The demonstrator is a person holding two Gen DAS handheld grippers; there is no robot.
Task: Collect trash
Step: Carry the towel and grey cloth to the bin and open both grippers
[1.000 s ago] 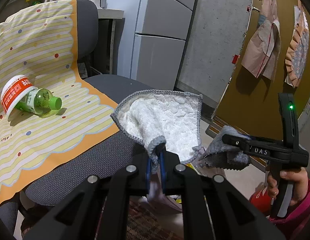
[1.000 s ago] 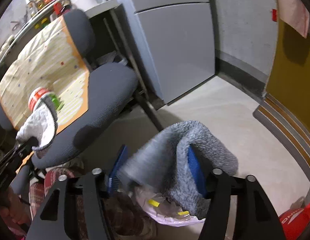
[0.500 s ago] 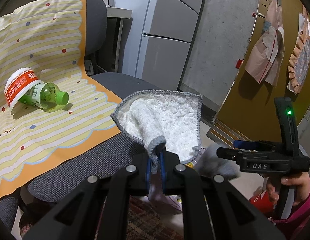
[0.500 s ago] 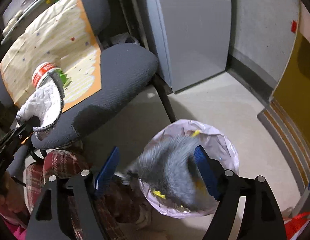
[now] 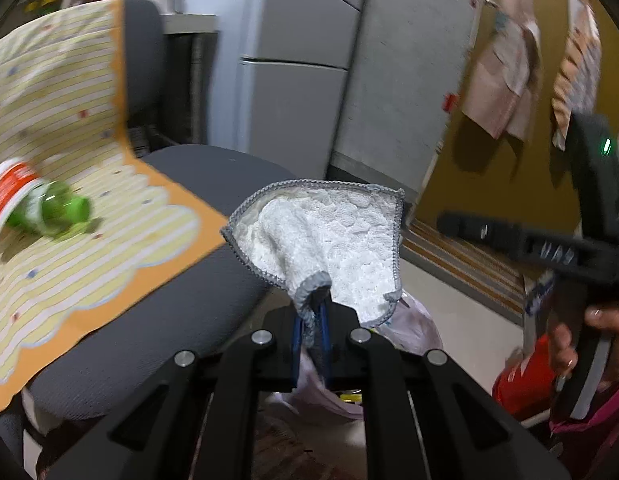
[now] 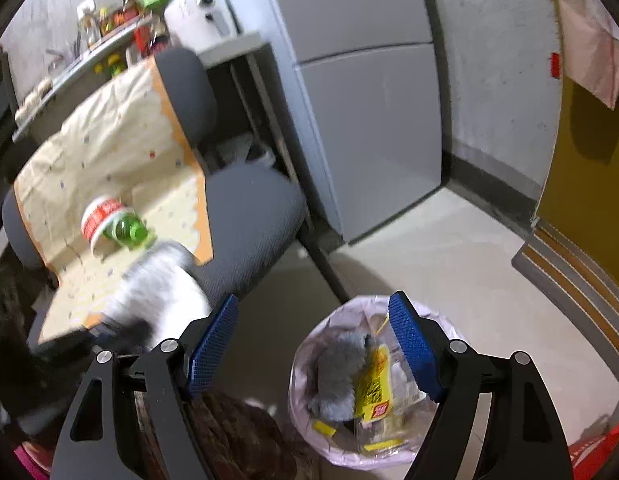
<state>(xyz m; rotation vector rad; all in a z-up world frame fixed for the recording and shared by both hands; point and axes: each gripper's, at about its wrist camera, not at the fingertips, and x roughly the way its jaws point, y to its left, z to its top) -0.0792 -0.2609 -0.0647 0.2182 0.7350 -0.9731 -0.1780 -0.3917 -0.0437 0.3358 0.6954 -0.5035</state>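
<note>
**Grey rag in bin, white cloth in left grip**

Grey chair [image 6: 253,220] carries a striped mat [image 6: 109,168] with a green bottle [image 6: 125,232] lying in a red-banded cup [image 6: 99,216]. Lined trash bin [image 6: 309,360] on the floor contains the grey rag [image 6: 341,376]. Right gripper [image 6: 313,344] stands spread above it, empty. Left gripper [image 5: 309,328] pinches a white cloth [image 5: 329,236].

black handheld grippers, blue pads
left gripper [image 5: 309,332] and right gripper [image 6: 315,344]: silver screws, green light, magenta sleeve [image 5: 597,432].
</note>
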